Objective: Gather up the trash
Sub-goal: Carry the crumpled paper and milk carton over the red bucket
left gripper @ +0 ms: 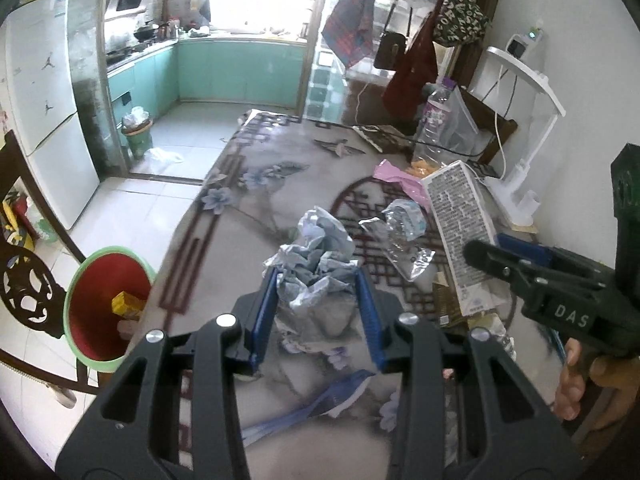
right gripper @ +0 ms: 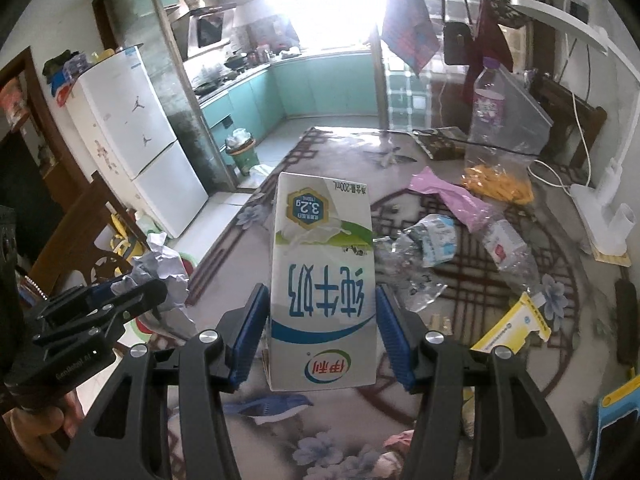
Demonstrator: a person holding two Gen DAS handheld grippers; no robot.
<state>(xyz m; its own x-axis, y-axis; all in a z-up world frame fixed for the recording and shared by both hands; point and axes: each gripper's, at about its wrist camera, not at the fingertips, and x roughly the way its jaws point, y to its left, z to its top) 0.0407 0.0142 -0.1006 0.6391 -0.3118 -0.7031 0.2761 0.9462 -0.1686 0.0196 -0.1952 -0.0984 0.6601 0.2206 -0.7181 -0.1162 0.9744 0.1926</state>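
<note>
Left gripper (left gripper: 316,312) clenched on crumpled paper wad (left gripper: 316,256), blue pads (left gripper: 266,316) pressed into both sides, wad bulging up past the tips. Held above patterned tablecloth (left gripper: 248,184). Down-left of the gripper, off the table edge: trash bin (left gripper: 106,308) w/ green rim, red inside, yellow box (left gripper: 128,304) lying in it. Ahead-right of the tips, on the cloth: crushed clear plastic bottle (left gripper: 400,232), pink bag (left gripper: 400,180) farther out.

Right gripper (right gripper: 320,332) grasping white milk carton (right gripper: 322,280), 200mL print, label upside down, 2 blue pads (right gripper: 250,332) flat against its sides. Carton roughly upright, slightly tilted; whether its base touches the cloth, can't tell. Same carton seen from left wrist cam (left gripper: 460,236), right gripper (left gripper: 480,258) entering from the right edge.

Right of the carton, on the cloth: crushed bottle (right gripper: 424,248), 2nd flattened clear bottle (right gripper: 508,244), pink bag (right gripper: 452,192), yellow-white folded card pack (right gripper: 516,328) near-right. Farther ahead-right: tall clear bottle w/ purple label (right gripper: 486,108), bag of orange snacks (right gripper: 496,184), white desk lamp (right gripper: 600,208). Left of the carton: left gripper (right gripper: 132,292) w/ paper wad (right gripper: 164,268).
</note>
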